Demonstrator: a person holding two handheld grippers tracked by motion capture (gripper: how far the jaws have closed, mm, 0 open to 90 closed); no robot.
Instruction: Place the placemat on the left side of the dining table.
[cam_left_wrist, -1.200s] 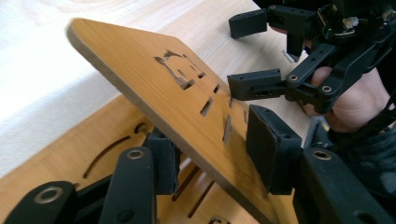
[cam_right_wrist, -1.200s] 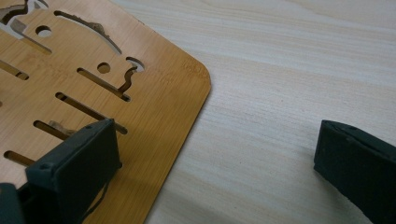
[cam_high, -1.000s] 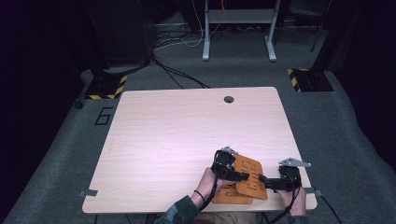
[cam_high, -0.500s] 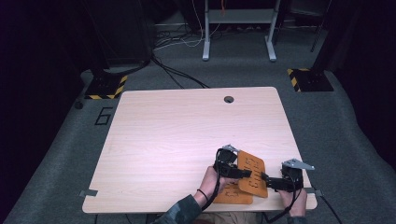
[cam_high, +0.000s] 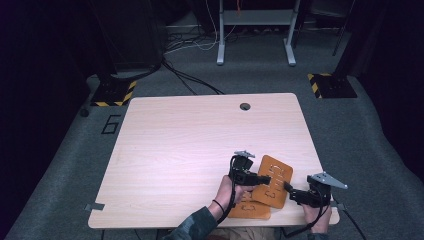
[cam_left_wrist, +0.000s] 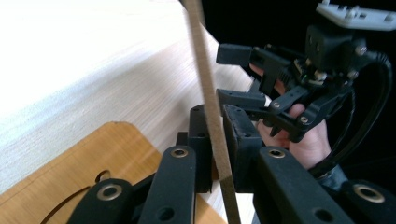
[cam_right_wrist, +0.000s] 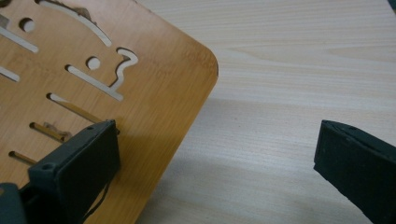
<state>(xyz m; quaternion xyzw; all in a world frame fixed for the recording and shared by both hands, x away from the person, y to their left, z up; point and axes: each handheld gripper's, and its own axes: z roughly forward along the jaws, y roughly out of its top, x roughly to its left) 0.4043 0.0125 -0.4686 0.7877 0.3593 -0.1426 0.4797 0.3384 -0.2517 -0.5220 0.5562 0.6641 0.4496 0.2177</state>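
Dark carpet and cabling surround the light wooden table (cam_high: 190, 150). Near its front right corner, the left gripper (cam_high: 260, 178) is clenched on the edge of a cut-out wooden stencil board (cam_high: 272, 181), held tilted above a second stencil board (cam_high: 247, 210) lying flat at the front edge. The upper board's long axis runs from front to back of the table, leaning slightly rightward. The right gripper (cam_high: 289, 187) is released, jaws spread, one jaw over the board's near right edge. Recommended: close squarely on solid wood between the slots before the left gripper lets go.
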